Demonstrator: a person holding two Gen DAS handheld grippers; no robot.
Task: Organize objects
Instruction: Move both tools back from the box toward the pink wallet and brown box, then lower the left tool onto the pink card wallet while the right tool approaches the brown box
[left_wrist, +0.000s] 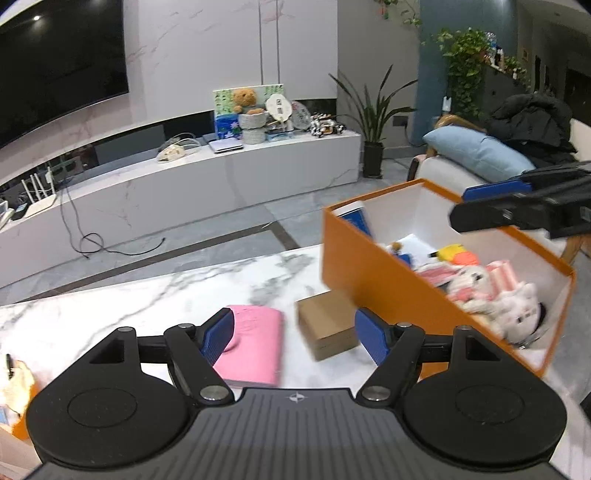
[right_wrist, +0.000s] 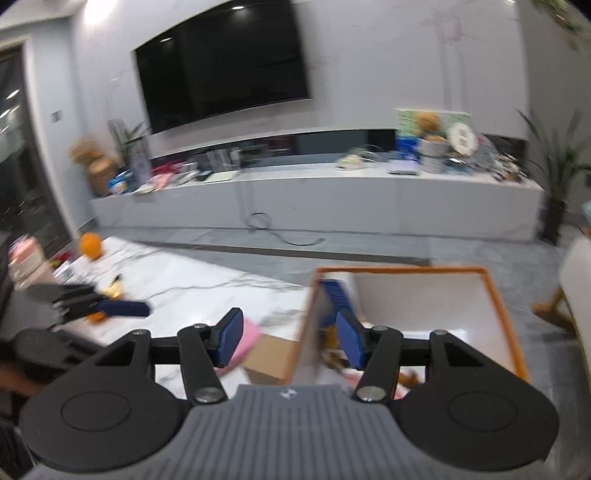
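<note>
A: How is the left claw (left_wrist: 295, 334) seen at this moment?

B: Its blue-padded jaws are spread wide above the white marble-patterned counter (left_wrist: 110, 310), and nothing is gripped between them. A flat pink rectangular case (left_wrist: 255, 347) is seen on the counter just past its left pad, and a small brown cardboard box (left_wrist: 327, 328) lies in the gap ahead; neither is touched.

A: And the right claw (right_wrist: 290, 338)?

B: Its jaws are parted, less widely than the left one's, and no object is pressed by the pads. The near wall of the large orange cardboard box with a white interior (right_wrist: 498, 295) is straddled by the two jaws, the right one being over the inside, but contact with the wall cannot be made out through the blur.

A: Where are the sorted things kept?

B: A white plush toy (left_wrist: 517, 310), pink-striped items and a yellow and orange object (left_wrist: 458, 254) are seen inside the orange box, which stands on the counter's right part. The pink case and brown box are left outside it, close to its near wall.
</note>
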